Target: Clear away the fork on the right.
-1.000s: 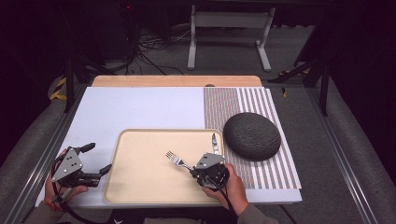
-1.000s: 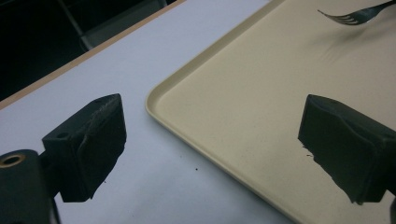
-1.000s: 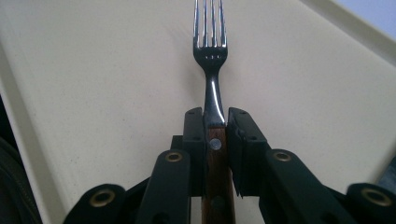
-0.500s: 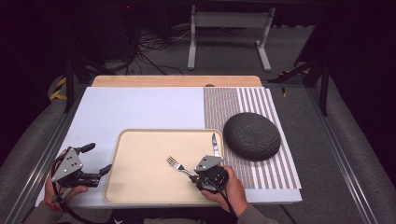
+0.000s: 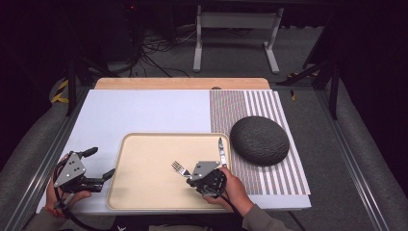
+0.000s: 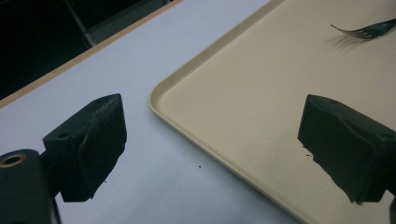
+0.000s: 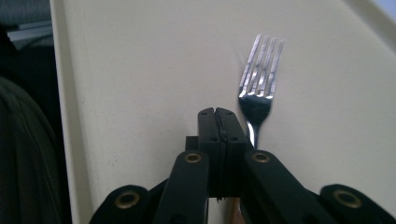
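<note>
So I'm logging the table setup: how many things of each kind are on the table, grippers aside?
Forks: 1
Knives: 1
Trays: 1
Dark round bowls, upside down: 1
Striped mats: 1
Total: 5

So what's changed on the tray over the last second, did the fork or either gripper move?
Barely anything. The right gripper and the fork crept slightly toward the person's near edge of the tray; the jaws look shut with the fork's handle running under them. The left gripper stayed open beside the tray, and the knife and the dark round object stayed put.
</note>
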`<state>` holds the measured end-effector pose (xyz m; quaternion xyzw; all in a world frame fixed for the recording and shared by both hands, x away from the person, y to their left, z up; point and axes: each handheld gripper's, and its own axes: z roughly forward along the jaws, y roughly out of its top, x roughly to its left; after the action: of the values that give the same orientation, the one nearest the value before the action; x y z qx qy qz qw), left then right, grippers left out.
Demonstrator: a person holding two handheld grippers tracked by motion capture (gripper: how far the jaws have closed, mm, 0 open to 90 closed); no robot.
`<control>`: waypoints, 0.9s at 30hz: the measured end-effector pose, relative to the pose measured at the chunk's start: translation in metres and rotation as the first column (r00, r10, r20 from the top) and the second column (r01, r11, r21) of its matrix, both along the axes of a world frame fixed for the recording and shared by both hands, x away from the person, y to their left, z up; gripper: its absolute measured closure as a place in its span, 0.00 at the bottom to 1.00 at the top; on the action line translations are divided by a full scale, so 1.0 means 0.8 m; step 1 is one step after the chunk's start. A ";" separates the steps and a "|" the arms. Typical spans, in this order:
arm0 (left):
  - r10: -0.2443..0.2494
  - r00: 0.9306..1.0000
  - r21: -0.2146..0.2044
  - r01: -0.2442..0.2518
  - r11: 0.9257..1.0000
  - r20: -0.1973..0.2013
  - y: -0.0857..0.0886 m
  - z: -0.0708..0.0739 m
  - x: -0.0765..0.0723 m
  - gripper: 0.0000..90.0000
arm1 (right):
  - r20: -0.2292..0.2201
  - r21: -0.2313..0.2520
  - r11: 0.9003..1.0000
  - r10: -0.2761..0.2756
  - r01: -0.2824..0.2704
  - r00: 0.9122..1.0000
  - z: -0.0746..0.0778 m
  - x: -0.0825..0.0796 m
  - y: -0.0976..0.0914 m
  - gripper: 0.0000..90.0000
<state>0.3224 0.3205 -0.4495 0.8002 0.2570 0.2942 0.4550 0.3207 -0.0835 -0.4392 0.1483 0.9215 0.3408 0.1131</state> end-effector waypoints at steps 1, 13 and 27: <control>-0.001 1.000 0.008 0.001 1.000 0.000 0.000 0.000 0.000 0.10 | -0.002 -0.028 1.000 0.009 -0.009 1.000 -0.004 0.002 0.007 1.00; -0.003 1.000 0.008 0.003 1.000 0.001 -0.002 0.000 -0.001 0.10 | 0.015 -0.043 0.998 -0.047 0.047 0.999 -0.012 0.011 0.009 1.00; -0.009 1.000 0.017 0.009 1.000 -0.002 -0.002 -0.002 0.001 0.10 | 0.034 -0.043 0.983 -0.175 0.176 0.984 -0.011 0.028 -0.013 1.00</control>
<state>0.3229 0.3192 -0.4507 0.8055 0.2512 0.2934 0.4494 0.3428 -0.0939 -0.4482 0.2210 0.9106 0.3103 0.1601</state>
